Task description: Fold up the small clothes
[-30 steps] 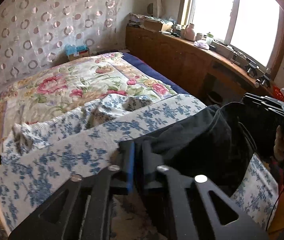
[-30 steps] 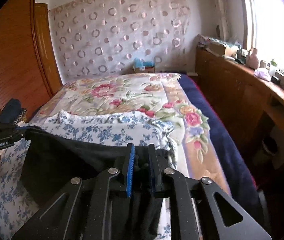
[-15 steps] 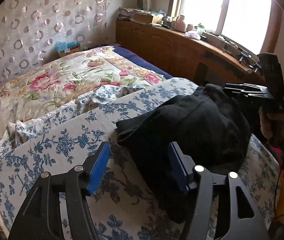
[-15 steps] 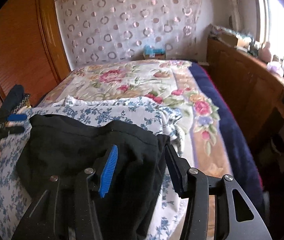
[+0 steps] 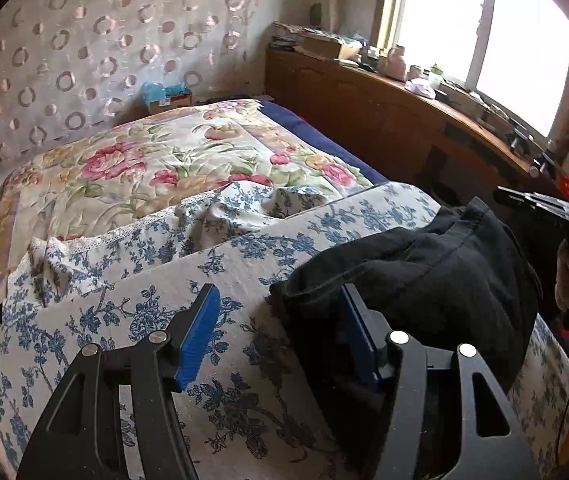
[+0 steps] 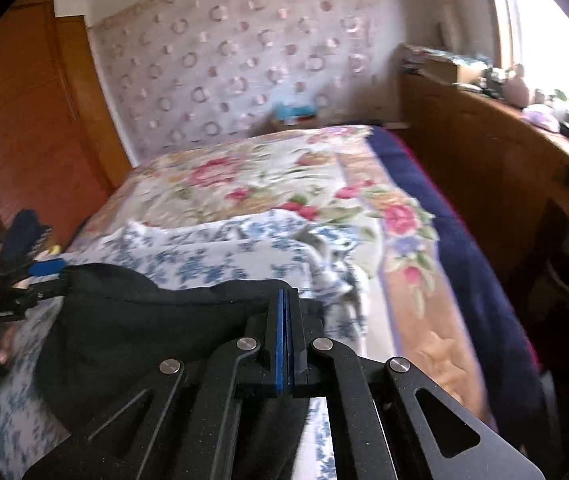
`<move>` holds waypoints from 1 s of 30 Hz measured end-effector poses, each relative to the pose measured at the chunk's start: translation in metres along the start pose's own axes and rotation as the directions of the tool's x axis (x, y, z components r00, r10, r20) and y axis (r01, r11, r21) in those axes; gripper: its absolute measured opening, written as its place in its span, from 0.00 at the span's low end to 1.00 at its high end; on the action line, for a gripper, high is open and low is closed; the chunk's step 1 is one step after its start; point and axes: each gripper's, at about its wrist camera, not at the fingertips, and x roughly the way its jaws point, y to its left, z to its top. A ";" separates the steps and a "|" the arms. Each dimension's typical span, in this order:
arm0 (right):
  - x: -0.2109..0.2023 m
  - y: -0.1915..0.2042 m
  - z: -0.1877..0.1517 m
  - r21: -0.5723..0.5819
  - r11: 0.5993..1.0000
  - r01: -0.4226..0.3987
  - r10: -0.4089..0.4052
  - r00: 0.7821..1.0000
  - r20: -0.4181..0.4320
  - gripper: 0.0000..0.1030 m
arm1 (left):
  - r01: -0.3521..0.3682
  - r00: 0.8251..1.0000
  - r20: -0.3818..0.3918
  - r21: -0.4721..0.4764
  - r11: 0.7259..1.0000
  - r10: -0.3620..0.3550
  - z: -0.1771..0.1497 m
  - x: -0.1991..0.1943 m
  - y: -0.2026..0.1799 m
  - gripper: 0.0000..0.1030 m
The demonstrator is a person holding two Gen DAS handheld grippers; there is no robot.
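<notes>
Black garment (image 5: 424, 280) bunched on the blue-flowered cloth (image 5: 132, 320) over the bed (image 5: 156, 168), left claw (image 5: 280, 336) spread wide with its right finger against the garment's edge, right claw (image 6: 284, 308) clamped on the garment's hem.

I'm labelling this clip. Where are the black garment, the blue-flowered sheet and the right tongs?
black garment (image 5: 424, 264), left wrist view, its rumpled middle.
blue-flowered sheet (image 5: 132, 300), left wrist view, flat bare patch.
right tongs (image 6: 285, 300), right wrist view, between the shut tips.

Black garment (image 5: 424, 264) on blue-flowered white cloth (image 5: 164, 280).
</notes>
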 end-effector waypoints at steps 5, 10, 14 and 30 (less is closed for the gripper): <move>-0.009 -0.005 -0.001 -0.005 1.000 0.000 0.000 1.000 -0.013 0.00 | 0.023 0.999 -0.028 0.009 1.000 -0.023 -0.004 0.008 -0.003 0.60; -0.021 0.004 -0.008 -0.009 1.000 -0.009 0.009 1.000 -0.027 0.49 | 0.045 0.998 -0.052 -0.006 0.999 -0.045 -0.004 0.019 -0.001 0.60; -0.011 0.020 -0.009 -0.015 0.999 -0.035 0.034 0.998 -0.057 0.64 | 0.048 0.996 -0.071 -0.013 0.999 -0.049 -0.005 0.028 0.002 0.60; 0.031 0.008 -0.005 0.049 0.991 -0.123 0.129 0.979 -0.156 0.64 | 0.095 0.990 -0.097 -0.053 0.994 -0.100 -0.005 0.041 0.005 0.60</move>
